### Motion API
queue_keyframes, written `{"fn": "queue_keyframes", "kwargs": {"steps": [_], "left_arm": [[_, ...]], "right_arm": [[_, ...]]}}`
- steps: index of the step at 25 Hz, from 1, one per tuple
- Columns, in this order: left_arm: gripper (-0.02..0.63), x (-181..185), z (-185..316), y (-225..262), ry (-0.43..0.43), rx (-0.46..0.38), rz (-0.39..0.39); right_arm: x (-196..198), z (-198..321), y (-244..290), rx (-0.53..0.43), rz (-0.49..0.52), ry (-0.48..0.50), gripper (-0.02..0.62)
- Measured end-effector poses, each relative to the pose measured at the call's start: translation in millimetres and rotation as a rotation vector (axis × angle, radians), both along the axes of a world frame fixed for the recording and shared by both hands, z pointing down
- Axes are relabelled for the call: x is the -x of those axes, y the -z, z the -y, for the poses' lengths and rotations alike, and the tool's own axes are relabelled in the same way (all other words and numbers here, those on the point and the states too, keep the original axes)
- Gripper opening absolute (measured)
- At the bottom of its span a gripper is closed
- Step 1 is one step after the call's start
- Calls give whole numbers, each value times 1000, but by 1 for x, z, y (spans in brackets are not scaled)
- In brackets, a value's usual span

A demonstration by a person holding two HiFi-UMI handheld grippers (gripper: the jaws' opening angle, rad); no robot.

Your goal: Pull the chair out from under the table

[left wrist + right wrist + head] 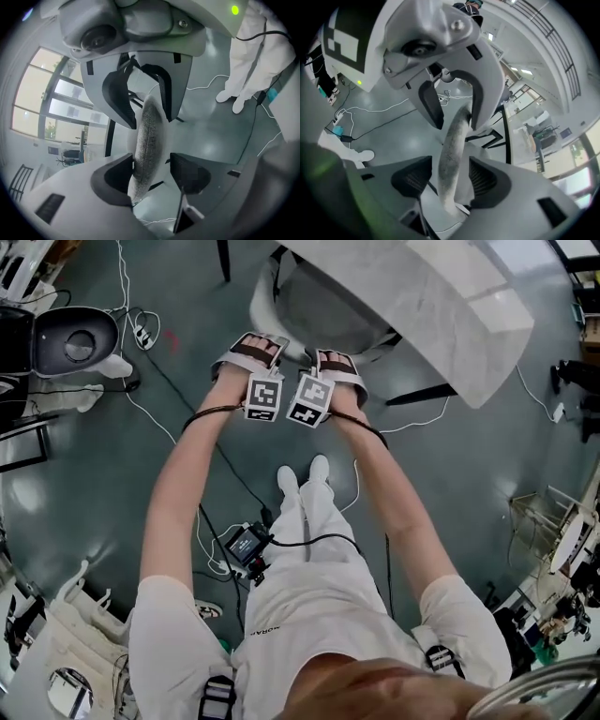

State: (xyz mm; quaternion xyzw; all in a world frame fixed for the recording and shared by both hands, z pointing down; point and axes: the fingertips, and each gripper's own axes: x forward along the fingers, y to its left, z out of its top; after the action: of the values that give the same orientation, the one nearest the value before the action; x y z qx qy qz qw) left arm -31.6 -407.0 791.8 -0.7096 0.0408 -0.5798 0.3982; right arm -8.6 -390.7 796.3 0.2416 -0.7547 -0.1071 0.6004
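The pale grey chair (pixel 319 310) stands tucked under the white marble table (pixel 441 296), its backrest toward me. My left gripper (pixel 251 348) and right gripper (pixel 339 362) sit side by side over the backrest's top edge. In the left gripper view the grey fabric backrest (pixel 149 136) runs between the wide jaws of the left gripper (pixel 151 174); it lies close to the left pad, with a gap on the right. In the right gripper view the backrest edge (pixel 454 140) passes between the spread jaws of the right gripper (pixel 449 177), with gaps on both sides.
My feet (pixel 305 479) stand just behind the chair on the dark green floor. White and black cables and a power strip (pixel 142 334) lie at the left. A round black-and-white seat (pixel 75 338) stands at the far left. A black table leg (pixel 422 395) angles out at the right.
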Motion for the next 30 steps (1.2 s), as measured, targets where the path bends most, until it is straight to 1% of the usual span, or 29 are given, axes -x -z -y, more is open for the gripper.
{"fn": "queue_keyframes", "kwargs": {"steps": [1, 2, 3, 4, 5, 6, 7, 8, 10, 14, 21, 26, 30], "left_arm": [[239, 0, 2, -1, -4, -16, 5], [158, -1, 4, 0, -8, -37, 10], [138, -2, 6, 1, -11, -54, 13], [130, -3, 7, 0, -11, -61, 16], [122, -3, 8, -1, -9, -60, 17], [117, -3, 7, -2, -4, -56, 16], [113, -3, 7, -3, 2, -54, 14], [109, -3, 7, -5, 8, -54, 12], [106, -5, 9, -7, 9, -59, 14], [96, -9, 7, -5, -22, -60, 30], [76, -3, 3, 3, -2, -25, 44], [74, -4, -5, 6, -6, -6, 52], [73, 0, -23, 8, -14, -4, 56]], "right_arm": [[0, 0, -4, 9, 0, -6, 255], [1, -1, -8, 22, 4, -11, 255], [2, -3, -11, 36, 11, -14, 255], [3, -5, -13, 40, 14, -16, 255], [3, -4, -14, 24, 9, -18, 246], [2, -1, -14, -1, 3, -22, 158], [1, 2, -14, -19, 4, -28, 119], [1, 4, -15, -24, 12, -37, 106], [-2, 6, -17, -22, 26, -52, 100], [-6, 7, -16, -8, 34, -78, 92], [-1, 5, -10, 7, 55, -101, 84], [-2, -3, -6, 24, 64, -76, 83], [2, -21, -4, 28, 63, -80, 83]]}}
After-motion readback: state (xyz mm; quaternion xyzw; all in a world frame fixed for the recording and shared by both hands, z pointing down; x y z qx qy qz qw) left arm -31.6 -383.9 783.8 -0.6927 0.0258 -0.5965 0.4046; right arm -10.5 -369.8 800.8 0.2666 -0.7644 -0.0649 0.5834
